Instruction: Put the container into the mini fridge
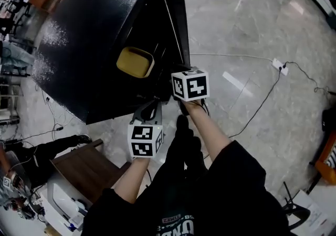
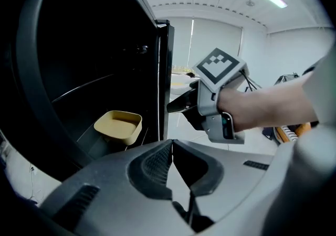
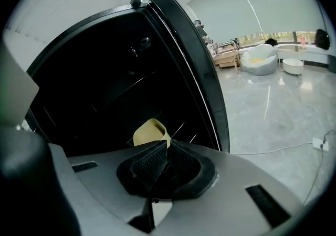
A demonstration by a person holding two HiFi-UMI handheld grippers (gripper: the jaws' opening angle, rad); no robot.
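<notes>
A shallow yellow container (image 1: 135, 62) sits on a shelf inside the open black mini fridge (image 1: 89, 41), nothing holding it. The left gripper view shows the container (image 2: 119, 126) low in the dark interior. In the right gripper view the container (image 3: 150, 131) peeks out just beyond the jaw tips. My left gripper (image 1: 148, 108) is shut and empty, outside the fridge front and below the container. My right gripper (image 1: 177, 71) is shut too, just right of the container by the fridge's front edge and apart from it. From the left gripper view, the right gripper (image 2: 176, 106) points at that edge.
The fridge's open door edge (image 2: 163, 77) stands upright between the two grippers' views. A wire shelf (image 3: 121, 90) crosses the interior above the container. A white cable (image 1: 247, 119) and a power strip (image 1: 278, 65) lie on the marble floor to the right. A wooden stool (image 1: 86, 169) stands lower left.
</notes>
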